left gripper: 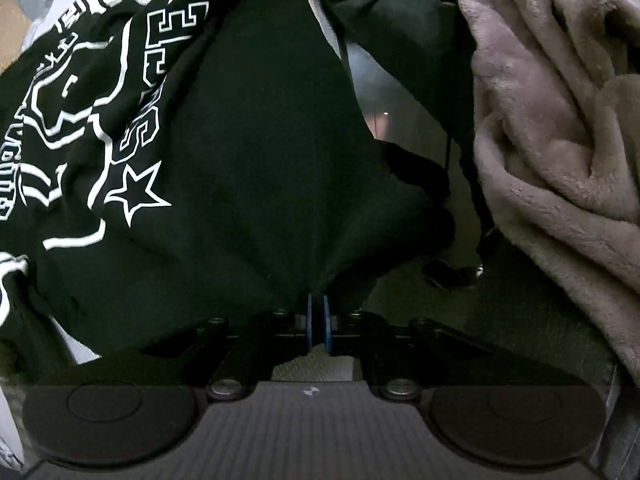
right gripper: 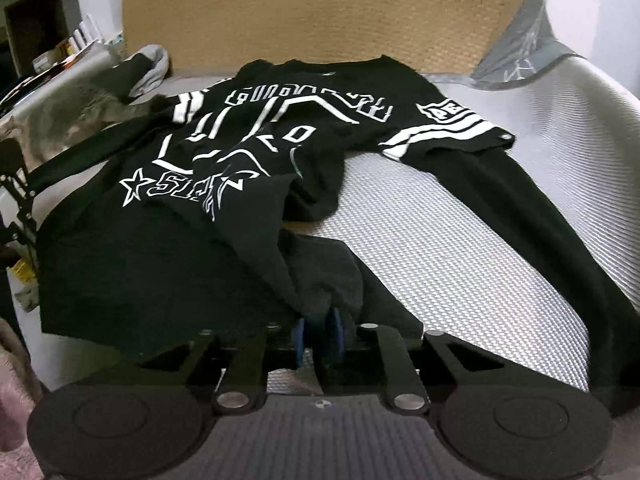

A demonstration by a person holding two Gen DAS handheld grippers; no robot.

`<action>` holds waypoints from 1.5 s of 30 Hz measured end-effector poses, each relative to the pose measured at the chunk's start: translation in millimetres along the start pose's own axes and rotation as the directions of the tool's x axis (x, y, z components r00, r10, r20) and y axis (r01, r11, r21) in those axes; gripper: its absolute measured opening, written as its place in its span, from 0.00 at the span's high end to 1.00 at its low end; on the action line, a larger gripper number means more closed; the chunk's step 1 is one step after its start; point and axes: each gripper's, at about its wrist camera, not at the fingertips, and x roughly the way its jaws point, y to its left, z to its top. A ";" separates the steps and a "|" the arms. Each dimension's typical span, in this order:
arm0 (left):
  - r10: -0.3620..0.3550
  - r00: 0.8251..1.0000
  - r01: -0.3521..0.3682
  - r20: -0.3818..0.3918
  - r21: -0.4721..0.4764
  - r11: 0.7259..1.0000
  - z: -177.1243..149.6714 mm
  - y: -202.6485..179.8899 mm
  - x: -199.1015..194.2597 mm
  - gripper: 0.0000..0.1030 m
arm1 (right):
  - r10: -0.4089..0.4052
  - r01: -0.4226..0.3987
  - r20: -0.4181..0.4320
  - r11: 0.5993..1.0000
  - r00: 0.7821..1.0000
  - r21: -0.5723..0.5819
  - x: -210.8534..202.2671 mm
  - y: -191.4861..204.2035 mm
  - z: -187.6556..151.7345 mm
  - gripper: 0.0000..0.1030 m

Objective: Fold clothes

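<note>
Black knit shirt (right gripper: 256,152) pinched in both blue-padded tools (left gripper: 319,322) (right gripper: 319,338).

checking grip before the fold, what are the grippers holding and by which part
Both hold the black printed shirt: left gripper and right gripper each pinch a bunched edge of fabric.

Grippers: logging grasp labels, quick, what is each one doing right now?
Left gripper: closed on the black shirt.
Right gripper: closed on the same shirt.

The black shirt (right gripper: 248,152) bears white outlined letters and stars; none reads as a clear word.
</note>
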 end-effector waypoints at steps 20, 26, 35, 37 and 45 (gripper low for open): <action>-0.097 0.989 0.111 0.115 -0.116 0.987 -15.0 19.9 -29.9 0.89 | 0.002 -0.003 0.018 0.999 1.000 0.034 8.2 -14.1 36.2 0.54; -0.108 0.972 0.143 0.210 -0.164 0.976 -26.5 29.5 -52.7 0.88 | 0.030 -0.029 -0.011 0.996 0.999 0.080 58.4 -14.1 44.9 0.54; -0.125 0.963 0.173 0.240 -0.189 0.967 -43.2 24.4 -67.8 0.83 | 0.069 -0.066 -0.021 0.991 0.997 0.113 81.9 -13.2 46.1 0.54; -0.056 0.947 0.135 0.317 -0.232 0.963 -38.0 29.9 -68.9 0.69 | 0.100 -0.100 0.013 0.984 0.995 0.144 80.5 -14.9 45.2 0.55; 0.292 0.881 -0.071 0.373 -0.506 0.859 12.5 64.8 -15.9 0.59 | 0.176 -0.169 -0.022 0.968 0.984 0.184 97.6 2.0 52.4 0.55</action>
